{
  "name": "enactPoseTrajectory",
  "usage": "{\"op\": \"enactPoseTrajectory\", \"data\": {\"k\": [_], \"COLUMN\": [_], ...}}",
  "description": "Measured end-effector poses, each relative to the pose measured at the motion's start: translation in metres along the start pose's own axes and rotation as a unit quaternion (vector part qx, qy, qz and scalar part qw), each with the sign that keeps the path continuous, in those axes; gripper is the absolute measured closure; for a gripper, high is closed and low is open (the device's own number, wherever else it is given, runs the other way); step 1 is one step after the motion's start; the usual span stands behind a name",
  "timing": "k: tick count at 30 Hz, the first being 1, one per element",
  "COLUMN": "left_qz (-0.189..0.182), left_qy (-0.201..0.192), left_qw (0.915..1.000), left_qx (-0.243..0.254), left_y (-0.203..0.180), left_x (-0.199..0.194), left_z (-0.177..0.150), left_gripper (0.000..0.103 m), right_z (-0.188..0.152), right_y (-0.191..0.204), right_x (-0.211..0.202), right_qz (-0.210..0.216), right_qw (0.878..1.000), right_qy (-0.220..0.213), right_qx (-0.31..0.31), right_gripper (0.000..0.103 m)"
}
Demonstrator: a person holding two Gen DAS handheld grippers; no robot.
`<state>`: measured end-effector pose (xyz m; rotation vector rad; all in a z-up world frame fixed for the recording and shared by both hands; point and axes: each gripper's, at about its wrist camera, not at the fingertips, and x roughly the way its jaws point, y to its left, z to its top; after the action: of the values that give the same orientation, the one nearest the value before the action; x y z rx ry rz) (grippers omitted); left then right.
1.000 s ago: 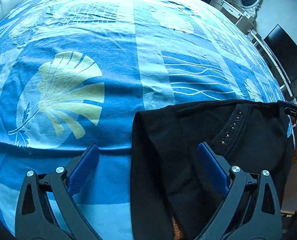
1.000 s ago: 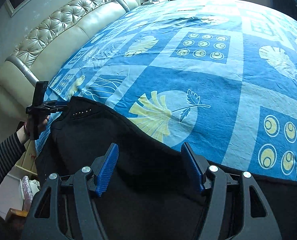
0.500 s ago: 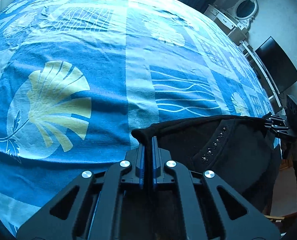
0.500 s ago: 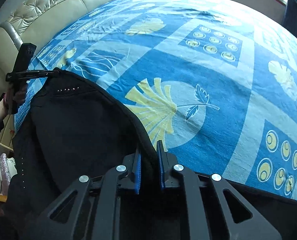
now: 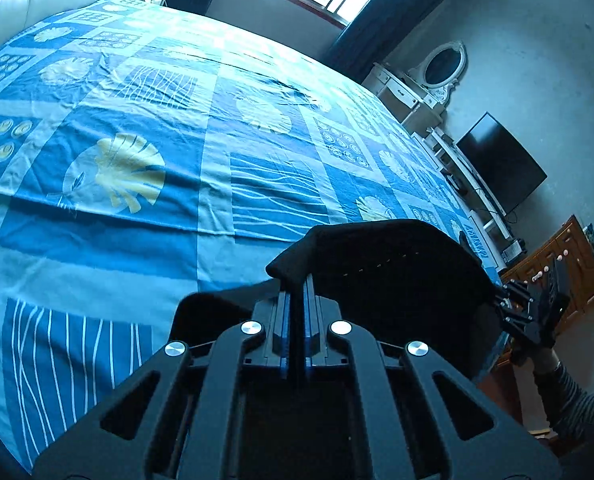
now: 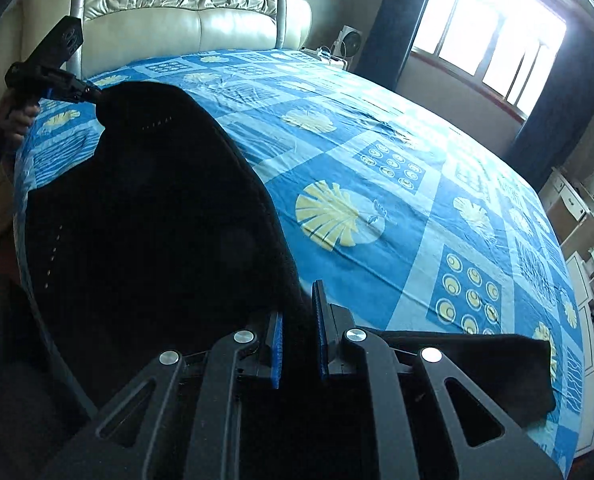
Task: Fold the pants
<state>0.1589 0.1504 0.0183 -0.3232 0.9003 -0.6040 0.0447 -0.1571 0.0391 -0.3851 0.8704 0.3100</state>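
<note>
The black pants (image 5: pixel 381 264) hang lifted by the waist over the blue patterned bed sheet (image 5: pixel 137 208). My left gripper (image 5: pixel 296 286) is shut on one corner of the waistband. In the same view the right gripper (image 5: pixel 497 300) pinches the opposite corner, held by a hand in a striped sleeve. In the right wrist view my right gripper (image 6: pixel 297 304) is shut on the thick waistband of the pants (image 6: pixel 157 220), with the left gripper (image 6: pixel 97 98) at the far end. A small row of studs shows on the fabric. One leg end (image 6: pixel 497 364) lies flat on the sheet.
A padded cream headboard (image 6: pixel 177 12) closes the bed's far end, with a small fan (image 6: pixel 349 46) beside it and a window (image 6: pixel 489 40) behind. Past the bed's right side stand a white mirror dresser (image 5: pixel 441 68), a dark TV (image 5: pixel 501 168) and a wooden cabinet (image 5: pixel 569 264).
Both grippers went from open over the flat waistband to shut on it. Then they rose and carried the waist up off the sheet, and both views tilted up toward the room.
</note>
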Motion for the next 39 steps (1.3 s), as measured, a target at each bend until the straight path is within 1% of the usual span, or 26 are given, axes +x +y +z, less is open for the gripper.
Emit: {"op": "enactPoseTrajectory", "data": {"k": [2, 6, 8, 10, 12, 14, 15, 16, 17, 18, 19, 20, 21, 22, 23, 24, 25, 26, 27, 29, 30, 32, 34, 36, 37, 39], "left_qz": [0.007, 0.010, 0.023, 0.034, 0.038, 0.025, 0.025, 0.025, 0.027, 0.027, 0.022, 0.018, 0.010, -0.002, -0.014, -0.019, -0.024, -0.023, -0.012, 0.015, 0.020, 0.026, 0.033, 0.038, 0.032, 0.026], "left_qy": [-0.002, 0.008, 0.017, 0.024, 0.030, 0.040, 0.043, 0.045, 0.046, 0.045, 0.042, 0.036, 0.028, 0.019, 0.009, 0.003, -0.002, -0.005, -0.004, -0.007, -0.009, -0.011, -0.011, -0.012, -0.017, -0.027], "left_qw": [0.9999, 0.9985, 0.9982, 0.9976, 0.9964, 0.9944, 0.9931, 0.9918, 0.9905, 0.9894, 0.9877, 0.9849, 0.9813, 0.9771, 0.9718, 0.9676, 0.9643, 0.9627, 0.9625, 0.9647, 0.9650, 0.9624, 0.9609, 0.9584, 0.9562, 0.9496], "left_qx": [-0.013, -0.053, -0.053, -0.055, -0.070, -0.095, -0.106, -0.117, -0.127, -0.136, -0.149, -0.169, -0.190, -0.212, -0.235, -0.252, -0.264, -0.270, -0.271, -0.263, -0.261, -0.270, -0.275, -0.282, -0.290, -0.311], "left_y": [0.002, 0.012, 0.012, 0.011, 0.015, 0.022, 0.025, 0.028, 0.031, 0.034, 0.038, 0.043, 0.047, 0.050, 0.053, 0.051, 0.050, 0.045, 0.041, 0.032, 0.028, 0.023, 0.019, 0.018, 0.019, 0.018], "left_x": [-0.011, -0.015, -0.013, -0.009, -0.008, -0.007, -0.009, -0.011, -0.013, -0.017, -0.021, -0.026, -0.032, -0.037, -0.041, -0.044, -0.045, -0.046, -0.045, -0.043, -0.041, -0.038, -0.037, -0.038, -0.041, -0.047], "left_z": [-0.025, -0.059, -0.071, -0.080, -0.086, -0.093, -0.097, -0.102, -0.107, -0.112, -0.118, -0.125, -0.130, -0.135, -0.139, -0.143, -0.145, -0.147, -0.147, -0.144, -0.143, -0.140, -0.138, -0.137, -0.139, -0.141], "left_gripper": [0.099, 0.098, 0.098, 0.097, 0.094, 0.091, 0.085, 0.081, 0.073, 0.067, 0.064, 0.062, 0.062, 0.062, 0.062, 0.062, 0.061, 0.058, 0.056, 0.054, 0.050, 0.047, 0.046, 0.045, 0.045, 0.046], "right_z": [-0.018, -0.047, -0.057, -0.065, -0.071, -0.077, -0.080, -0.083, -0.085, -0.086, -0.088, -0.089, -0.090, -0.092, -0.095, -0.099, -0.104, -0.107, -0.112, -0.118, -0.121, -0.129, -0.138, -0.146, -0.148, -0.152], "right_y": [0.010, 0.017, 0.024, 0.033, 0.038, 0.040, 0.038, 0.037, 0.035, 0.031, 0.027, 0.022, 0.019, 0.015, 0.011, 0.005, 0.001, -0.002, -0.004, -0.006, -0.008, -0.009, -0.011, -0.011, -0.009, -0.007], "right_x": [-0.003, 0.001, 0.008, 0.010, 0.009, 0.007, 0.004, 0.001, -0.003, -0.007, -0.010, -0.013, -0.015, -0.016, -0.018, -0.017, -0.014, -0.011, -0.008, -0.004, -0.003, -0.002, 0.000, 0.001, 0.002, 0.003], "right_qz": [-0.006, 0.003, -0.003, -0.010, -0.008, 0.000, 0.005, 0.014, 0.025, 0.038, 0.051, 0.065, 0.076, 0.090, 0.103, 0.120, 0.139, 0.154, 0.161, 0.170, 0.181, 0.203, 0.218, 0.228, 0.231, 0.231], "right_qw": [1.000, 0.999, 0.998, 0.998, 0.997, 0.996, 0.994, 0.992, 0.990, 0.986, 0.982, 0.976, 0.971, 0.964, 0.955, 0.942, 0.928, 0.916, 0.905, 0.887, 0.875, 0.846, 0.816, 0.793, 0.785, 0.778], "right_qy": [0.007, 0.020, 0.036, 0.043, 0.048, 0.056, 0.056, 0.058, 0.060, 0.059, 0.058, 0.059, 0.060, 0.059, 0.055, 0.052, 0.053, 0.056, 0.057, 0.059, 0.056, 0.046, 0.040, 0.031, 0.029, 0.028], "right_qx": [0.006, 0.041, 0.045, 0.045, 0.058, 0.077, 0.093, 0.109, 0.128, 0.151, 0.174, 0.197, 0.218, 0.244, 0.273, 0.309, 0.342, 0.367, 0.389, 0.425, 0.444, 0.491, 0.533, 0.564, 0.574, 0.584], "right_gripper": [0.090, 0.090, 0.090, 0.090, 0.090, 0.086, 0.085, 0.080, 0.077, 0.070, 0.063, 0.061, 0.057, 0.052, 0.050, 0.047, 0.046, 0.046, 0.046, 0.046, 0.046, 0.046, 0.046, 0.045, 0.045, 0.045]}}
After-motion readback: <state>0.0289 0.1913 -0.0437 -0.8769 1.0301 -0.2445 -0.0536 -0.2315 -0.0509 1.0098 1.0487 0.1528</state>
